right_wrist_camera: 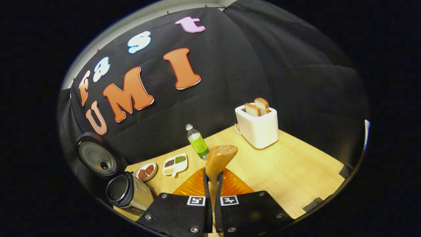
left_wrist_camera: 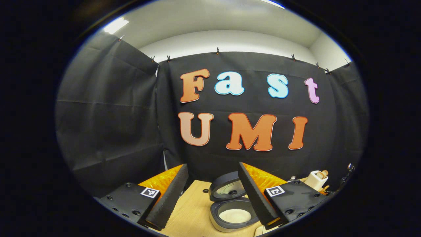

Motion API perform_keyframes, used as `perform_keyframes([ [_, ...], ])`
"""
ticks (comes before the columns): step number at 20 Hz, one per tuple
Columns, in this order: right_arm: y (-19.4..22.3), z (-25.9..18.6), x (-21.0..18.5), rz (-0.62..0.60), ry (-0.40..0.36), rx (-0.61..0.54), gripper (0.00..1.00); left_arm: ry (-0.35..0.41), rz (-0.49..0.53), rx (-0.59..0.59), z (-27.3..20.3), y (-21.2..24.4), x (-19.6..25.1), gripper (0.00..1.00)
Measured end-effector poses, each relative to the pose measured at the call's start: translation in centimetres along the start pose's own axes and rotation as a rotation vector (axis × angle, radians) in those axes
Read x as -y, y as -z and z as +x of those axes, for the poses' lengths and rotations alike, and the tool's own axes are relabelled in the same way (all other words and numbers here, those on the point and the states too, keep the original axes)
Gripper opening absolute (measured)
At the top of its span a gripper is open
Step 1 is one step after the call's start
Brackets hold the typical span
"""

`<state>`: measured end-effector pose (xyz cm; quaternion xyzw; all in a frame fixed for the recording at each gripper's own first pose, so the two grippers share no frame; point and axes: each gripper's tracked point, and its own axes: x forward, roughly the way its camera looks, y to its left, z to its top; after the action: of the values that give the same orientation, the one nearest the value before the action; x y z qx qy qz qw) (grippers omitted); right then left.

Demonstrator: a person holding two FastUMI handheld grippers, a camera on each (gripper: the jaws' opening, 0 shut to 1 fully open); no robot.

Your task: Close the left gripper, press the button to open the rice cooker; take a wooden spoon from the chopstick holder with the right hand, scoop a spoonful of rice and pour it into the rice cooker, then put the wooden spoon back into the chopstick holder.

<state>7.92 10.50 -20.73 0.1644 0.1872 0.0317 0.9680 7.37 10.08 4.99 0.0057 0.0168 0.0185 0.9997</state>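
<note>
Wooden table (right_wrist_camera: 296,164) with rice cooker (left_wrist_camera: 232,205) lid up (rice inside). Left gripper (left_wrist_camera: 210,194) spread wide; right gripper (right_wrist_camera: 213,191) pinching wooden spoon (right_wrist_camera: 219,158).

Both views evenly lit, moderately bright at centre. Left gripper view: light source overhead, a ceiling strip light (left_wrist_camera: 115,25) blown out at upper left, second bright streak at top right; pale ceiling reads grey-white. Strong fisheye bending: cloth edges and ceiling line curve, brightness falls off toward the rim. Right gripper view: wooden surface (right_wrist_camera: 296,164) warmly lit, soft glare patch near the toaster (right_wrist_camera: 258,126), which throws only a faint shadow. Focus sharp mid-scene; wooden spoon (right_wrist_camera: 218,159) close to the lens slightly soft. Rice cooker (right_wrist_camera: 128,192) at lower left stretched and dimmer. No motion blur.
</note>
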Motion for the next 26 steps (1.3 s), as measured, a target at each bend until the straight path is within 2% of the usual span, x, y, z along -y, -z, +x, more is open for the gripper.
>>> perform_keyframes([
  [1,-0.9,-1.3,-0.8,-0.011,0.002,0.034,0.02,0.018,-0.001,0.006,0.3,-0.2,-0.5,0.97],
  [5,-2.0,-6.5,-5.3,-0.095,-0.013,0.117,0.02,0.069,0.013,0.016,1.2,0.1,-2.6,0.97],
  [9,0.3,-10.5,-9.6,-0.210,-0.031,0.130,0.02,0.115,0.000,0.008,2.0,0.8,-4.6,0.97],
  [12,3.2,-11.6,-11.6,-0.350,-0.026,0.117,0.02,0.136,-0.003,0.010,2.2,0.5,-6.0,1.00],
  [17,8.4,-11.6,-11.7,-0.485,-0.012,0.031,0.02,0.115,0.016,0.020,1.8,0.5,-7.7,1.00],
  [21,10.7,-10.1,-10.5,-0.573,0.017,-0.008,0.02,0.088,0.017,0.019,1.5,0.7,-8.6,1.00],
  [26,13.7,-9.0,-9.0,-0.587,0.054,-0.071,0.02,0.071,0.036,0.021,1.3,1.0,-8.9,1.00],
])
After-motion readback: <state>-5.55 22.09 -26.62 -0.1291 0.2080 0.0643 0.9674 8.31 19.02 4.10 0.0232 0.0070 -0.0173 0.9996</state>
